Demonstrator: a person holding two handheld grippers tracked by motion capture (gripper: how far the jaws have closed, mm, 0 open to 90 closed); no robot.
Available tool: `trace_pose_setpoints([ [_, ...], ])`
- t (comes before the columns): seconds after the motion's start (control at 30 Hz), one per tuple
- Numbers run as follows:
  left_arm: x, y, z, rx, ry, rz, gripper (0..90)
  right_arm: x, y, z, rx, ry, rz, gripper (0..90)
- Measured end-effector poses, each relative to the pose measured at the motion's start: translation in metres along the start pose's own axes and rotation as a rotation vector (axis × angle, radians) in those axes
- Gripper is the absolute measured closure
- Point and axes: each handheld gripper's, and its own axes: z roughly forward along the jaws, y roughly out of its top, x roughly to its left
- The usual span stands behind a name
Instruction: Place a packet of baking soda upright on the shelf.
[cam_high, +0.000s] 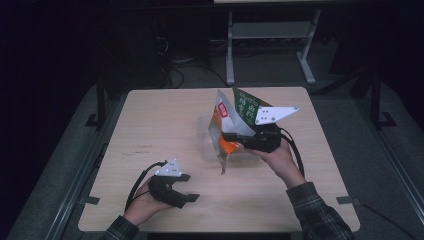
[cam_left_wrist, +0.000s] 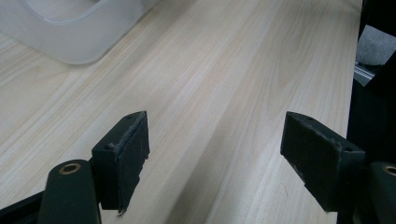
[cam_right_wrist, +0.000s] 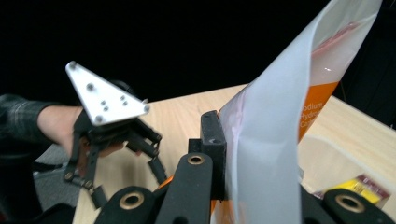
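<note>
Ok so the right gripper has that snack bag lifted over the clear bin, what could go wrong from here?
1. The right gripper is shut on the snack bag, seemingly on one thin wall of it; the slick film could slip out.
2. The bag hangs tilted, its lower tip beside the clear bin, so it may catch the rim or land on the table.
3. The left gripper is open and apart near the table's front edge, so it may be too far to steady the bag.

An orange, white and green printed bag (cam_high: 231, 125) sits clamped in the black right gripper (cam_high: 235, 136), above a pale wood-grain table (cam_high: 165, 130); a translucent white container (cam_left_wrist: 70, 32) lies ahead of the black left gripper (cam_left_wrist: 215, 154); plaid sleeve (cam_high: 315, 212).
</note>
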Motion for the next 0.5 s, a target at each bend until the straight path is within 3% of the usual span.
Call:
trace_pose_setpoints([
  [0.23,0.003,-0.001,0.001,0.002,0.0,-0.002,23.0,-0.016,0.011,0.016,0.001,-0.004,0.007,90.0],
  [0.5,0.003,-0.001,0.001,0.004,0.001,0.002,22.5,-0.034,0.019,0.039,0.075,-0.043,0.0,90.0],
])
